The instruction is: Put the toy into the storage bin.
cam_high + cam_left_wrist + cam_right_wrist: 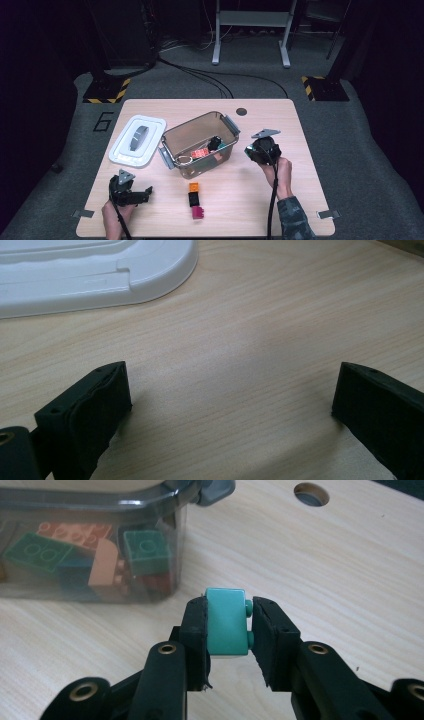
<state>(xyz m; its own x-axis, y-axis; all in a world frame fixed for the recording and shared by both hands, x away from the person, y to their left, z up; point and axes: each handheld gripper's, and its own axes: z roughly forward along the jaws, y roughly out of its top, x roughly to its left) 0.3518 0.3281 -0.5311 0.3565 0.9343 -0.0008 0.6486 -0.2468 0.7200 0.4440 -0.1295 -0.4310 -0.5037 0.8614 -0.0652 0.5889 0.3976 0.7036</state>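
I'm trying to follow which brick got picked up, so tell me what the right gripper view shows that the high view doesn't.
Right gripper view alone: a teal brick clamped between the right hand-held gripper pads, its studs against one pad, and green, orange and peach bricks seen through the bin wall.

High view alone: the white lid, the left hand-held gripper, and an orange, black and magenta row of bricks on the table.

Shared: the clear bin, the table, its round hole.

Pale matt wood-grain tabletop (350, 575), glossy teal plastic brick (227, 621) between matt black rubbery pads, smoky translucent plastic bin (95, 555) beyond right hand-held gripper (229, 630), smooth white plastic lid (90, 275)
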